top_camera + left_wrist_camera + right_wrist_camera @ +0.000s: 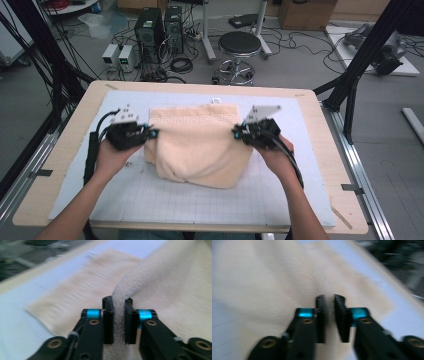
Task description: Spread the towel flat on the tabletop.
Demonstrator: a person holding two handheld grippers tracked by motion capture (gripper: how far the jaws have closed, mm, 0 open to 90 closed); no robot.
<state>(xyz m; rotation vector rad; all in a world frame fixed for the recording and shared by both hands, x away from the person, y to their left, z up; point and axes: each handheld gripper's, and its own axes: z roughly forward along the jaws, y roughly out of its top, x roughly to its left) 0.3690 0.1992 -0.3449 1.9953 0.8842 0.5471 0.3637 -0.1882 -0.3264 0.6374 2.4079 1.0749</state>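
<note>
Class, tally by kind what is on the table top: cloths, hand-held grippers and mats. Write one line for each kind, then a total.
Cream towel: 1
Grippers: 2, the left gripper and the right gripper, each clamped on a towel edge
Gridded mat: 1
Total: 4

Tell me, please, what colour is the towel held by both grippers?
Cream towel, clearest in the high view.

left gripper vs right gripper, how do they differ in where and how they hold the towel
The left gripper pinches the towel's left edge, the right gripper its right edge. In the left gripper view a thick ridge of cloth fills the gap between the left gripper's jaws; in the right gripper view the right gripper shows a thinner, blurrier pinch. Both are shut on the towel, pointing inward at each other, on the white mat.
</note>
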